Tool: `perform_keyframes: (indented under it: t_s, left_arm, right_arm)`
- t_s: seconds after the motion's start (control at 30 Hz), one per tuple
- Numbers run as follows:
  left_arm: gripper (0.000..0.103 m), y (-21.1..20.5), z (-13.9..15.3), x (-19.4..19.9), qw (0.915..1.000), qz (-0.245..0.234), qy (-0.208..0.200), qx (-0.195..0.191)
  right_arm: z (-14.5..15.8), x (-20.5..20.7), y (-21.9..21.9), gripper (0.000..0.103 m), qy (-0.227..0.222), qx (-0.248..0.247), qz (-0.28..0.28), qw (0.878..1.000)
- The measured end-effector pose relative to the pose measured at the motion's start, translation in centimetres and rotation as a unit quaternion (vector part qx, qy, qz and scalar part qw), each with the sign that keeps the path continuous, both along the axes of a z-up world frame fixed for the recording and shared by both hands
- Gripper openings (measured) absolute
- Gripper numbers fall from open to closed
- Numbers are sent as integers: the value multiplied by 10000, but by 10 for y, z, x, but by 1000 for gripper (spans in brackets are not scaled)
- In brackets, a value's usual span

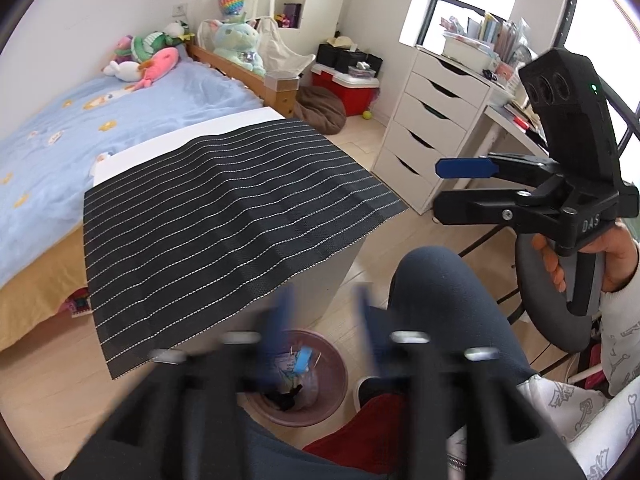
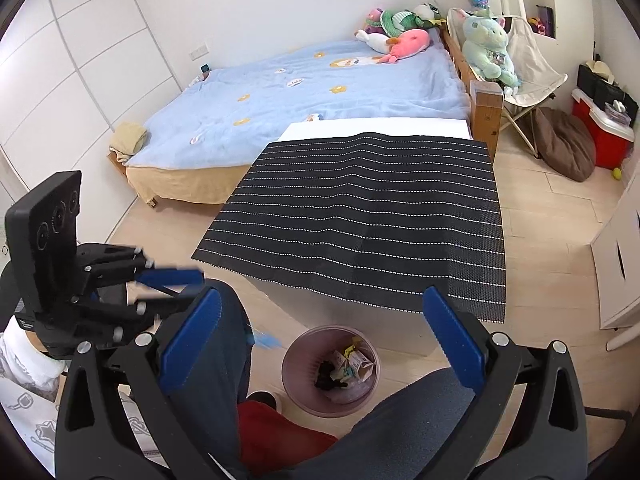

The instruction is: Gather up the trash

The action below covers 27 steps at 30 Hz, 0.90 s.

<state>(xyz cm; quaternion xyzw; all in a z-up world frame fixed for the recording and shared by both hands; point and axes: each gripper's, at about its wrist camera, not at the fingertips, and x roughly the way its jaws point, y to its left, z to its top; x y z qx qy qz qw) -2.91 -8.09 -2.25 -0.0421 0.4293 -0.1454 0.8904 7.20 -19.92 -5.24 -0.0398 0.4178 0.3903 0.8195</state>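
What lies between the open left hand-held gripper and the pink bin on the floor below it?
Only a small blue scrap in mid-air, seen in the right wrist view, between the left hand-held gripper and the pink bin.

White walls [image 2: 280,0], wood floor [image 2: 560,208], blue bed [image 2: 320,92], white drawers [image 1: 432,120]

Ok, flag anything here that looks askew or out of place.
The striped mat sits skewed on the white table, its near corner overhanging above the bin. A blurred blue scrap appears mid-air beside the bin.
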Motion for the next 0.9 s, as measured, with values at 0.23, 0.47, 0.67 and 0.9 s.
perform_keyframes:
  t_s: [0.23,0.47,0.67,0.9]
  left_arm:
    - [95,13,0,-1,9992,360,-145,-63]
    - [95,24,2,0,9980,593,-208,-68]
    - [95,36,7,4,9965,767,-335,-45]
    - [95,55,17,20,9941,1008,-408,22]
  right_arm:
    - [-1,0,2,100,-42,12,-41,10000]
    - [-1,1,7,100,-124,-68,-158,9998]
    - [5,8,11,100,-190,-145,-253,9994]
    - [15,22,22,100,-334,-163,-275,9989]
